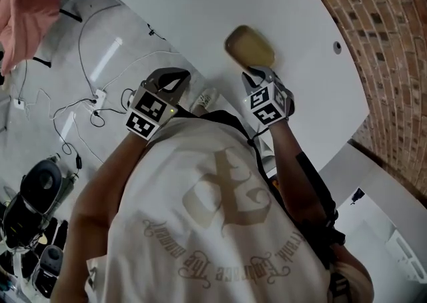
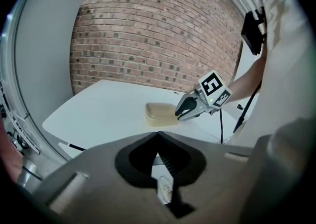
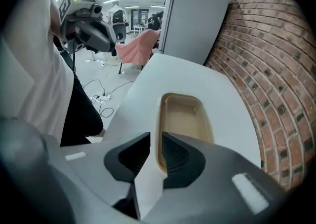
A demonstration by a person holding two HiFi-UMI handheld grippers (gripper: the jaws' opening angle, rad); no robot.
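Note:
A shallow tan tray (image 1: 249,46) lies flat on the white table (image 1: 200,1), near its edge. My right gripper (image 1: 255,70) is at the tray's near end. In the right gripper view its jaws (image 3: 156,135) stand a narrow gap apart, with the tray's (image 3: 183,119) left rim running into that gap; whether they touch it is hidden. My left gripper (image 1: 175,76) hangs off the table's edge over the floor, shut on nothing (image 2: 158,133). It looks across at the tray (image 2: 159,112) and the right gripper (image 2: 178,115).
A brick wall (image 1: 393,61) curves along the table's far side. Cables and a power strip (image 1: 99,100) lie on the floor to the left, with a pink cloth (image 1: 23,8) beyond. The person's shoe (image 1: 205,100) shows by the table edge. A grey partition (image 3: 192,16) stands at the table's end.

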